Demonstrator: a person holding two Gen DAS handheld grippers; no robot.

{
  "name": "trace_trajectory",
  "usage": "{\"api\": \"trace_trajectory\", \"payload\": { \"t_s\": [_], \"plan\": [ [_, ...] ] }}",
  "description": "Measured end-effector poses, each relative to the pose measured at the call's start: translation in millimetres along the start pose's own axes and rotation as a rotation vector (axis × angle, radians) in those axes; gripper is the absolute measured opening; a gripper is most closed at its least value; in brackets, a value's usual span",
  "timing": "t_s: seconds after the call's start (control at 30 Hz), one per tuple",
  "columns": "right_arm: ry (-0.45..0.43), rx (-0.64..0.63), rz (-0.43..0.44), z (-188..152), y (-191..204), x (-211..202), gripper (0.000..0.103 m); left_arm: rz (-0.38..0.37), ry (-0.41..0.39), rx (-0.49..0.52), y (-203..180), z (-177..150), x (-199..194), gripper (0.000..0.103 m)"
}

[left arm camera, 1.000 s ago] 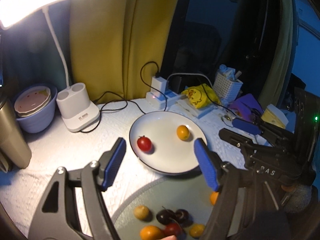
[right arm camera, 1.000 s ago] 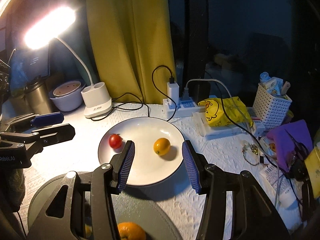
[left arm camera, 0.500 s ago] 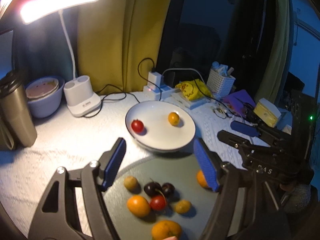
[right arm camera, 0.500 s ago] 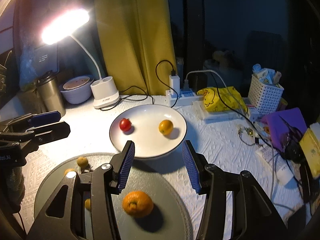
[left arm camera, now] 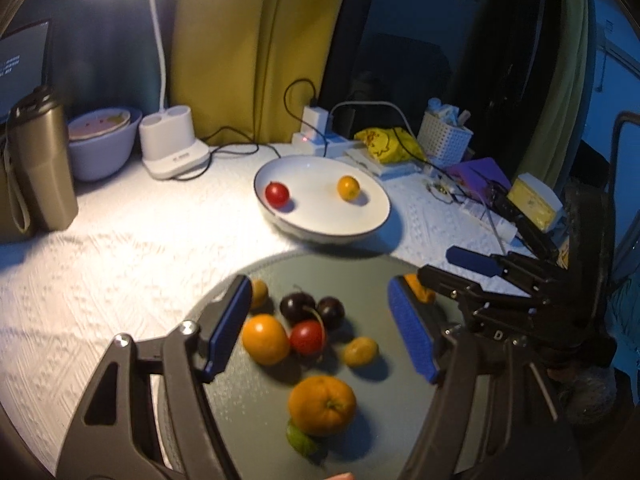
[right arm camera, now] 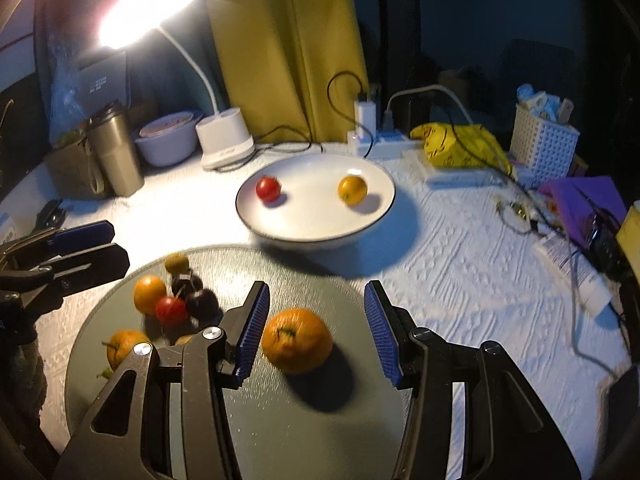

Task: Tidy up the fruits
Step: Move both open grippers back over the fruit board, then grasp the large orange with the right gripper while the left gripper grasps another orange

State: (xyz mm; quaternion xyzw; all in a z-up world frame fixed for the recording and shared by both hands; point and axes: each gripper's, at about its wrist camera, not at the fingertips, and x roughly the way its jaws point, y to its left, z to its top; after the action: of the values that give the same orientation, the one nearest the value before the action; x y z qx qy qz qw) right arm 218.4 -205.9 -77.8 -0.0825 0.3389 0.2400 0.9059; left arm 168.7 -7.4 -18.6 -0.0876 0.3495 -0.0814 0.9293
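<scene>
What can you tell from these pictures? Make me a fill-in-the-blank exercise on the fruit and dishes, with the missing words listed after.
1. The white plate holds ___ fruits.
2. Beside the orange-yellow fruit on that plate lies a ___ tomato.
3. The large orange between the fingers of the right hand-held gripper rests on the ___ round tray.
4. The two dark cherries lie on the ___ tray.

Missing words: two; red; grey; grey

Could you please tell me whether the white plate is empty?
Not empty: the white plate holds a red tomato and a small orange fruit, lying apart.
</scene>
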Motion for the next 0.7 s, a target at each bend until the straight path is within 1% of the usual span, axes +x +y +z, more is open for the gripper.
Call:
{"api": "trace_trajectory", "payload": {
  "t_s": [0.2, 0.47, 0.53, 0.57, 0.7],
  "plan": [
    [0.057, -0.002, 0.021, -12.0, 4.5, 16.2, 0.052, -0.002, 0.027, -0.017, 3.5, -10.0, 6.1, 0.072],
    [0.120, 0.009, 0.027, -17.0, 7.2, 34.8, 0.052, -0.001, 0.052, -0.030, 9.2, -20.5, 7.9, 0.072],
    [0.125, 0.001, 0.024, -17.3, 8.4, 35.3, 0.052, -0.001, 0.060, -0.032, 10.1, -25.3, 7.6, 0.072],
    [0.131, -0.003, 0.022, -17.5, 9.2, 36.1, 0.048, -0.002, 0.064, -0.034, 10.3, -27.2, 7.4, 0.072],
    [0.128, -0.011, 0.020, -18.9, 11.8, 34.2, 0.047, -0.003, 0.078, -0.036, 10.5, -35.8, 6.0, 0.072]
  ]
}}
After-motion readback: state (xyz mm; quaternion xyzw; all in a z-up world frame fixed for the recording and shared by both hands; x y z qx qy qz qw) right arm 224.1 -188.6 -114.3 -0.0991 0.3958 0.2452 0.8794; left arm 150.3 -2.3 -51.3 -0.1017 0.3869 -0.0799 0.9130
